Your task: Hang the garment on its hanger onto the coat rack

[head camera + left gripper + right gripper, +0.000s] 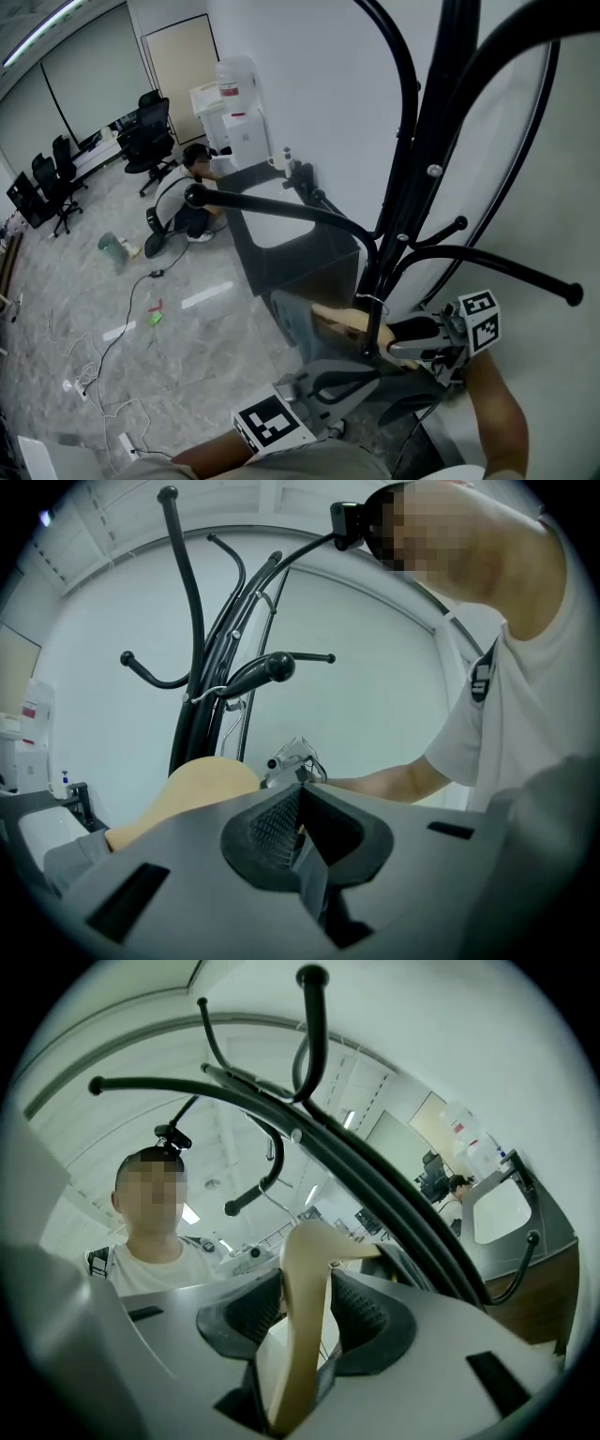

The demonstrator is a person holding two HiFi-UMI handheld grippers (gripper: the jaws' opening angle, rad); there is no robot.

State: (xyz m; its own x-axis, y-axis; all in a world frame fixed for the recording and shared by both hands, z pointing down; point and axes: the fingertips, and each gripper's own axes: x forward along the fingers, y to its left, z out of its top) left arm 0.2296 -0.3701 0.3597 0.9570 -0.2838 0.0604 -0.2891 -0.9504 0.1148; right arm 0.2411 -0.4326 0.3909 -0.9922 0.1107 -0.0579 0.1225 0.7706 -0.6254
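A black coat rack (412,187) with curved arms stands against the white wall. A wooden hanger (342,323) with a grey garment (295,328) on it sits low against the pole, its metal hook (373,302) by a rack arm. My right gripper (417,339) has the hanger's arm (305,1279) between its pads; a light gap shows beside the right pad (370,1312), so it is open. My left gripper (361,375) is just below the hanger. In the left gripper view its pads (272,822) meet, and I cannot tell if cloth is pinched.
A grey counter with a sink (281,234) adjoins the rack at the left. Behind it are a water dispenser (234,103), a crouching person (192,187) and office chairs (150,136). Cables (103,366) trail over the tiled floor. The wall is close at the right.
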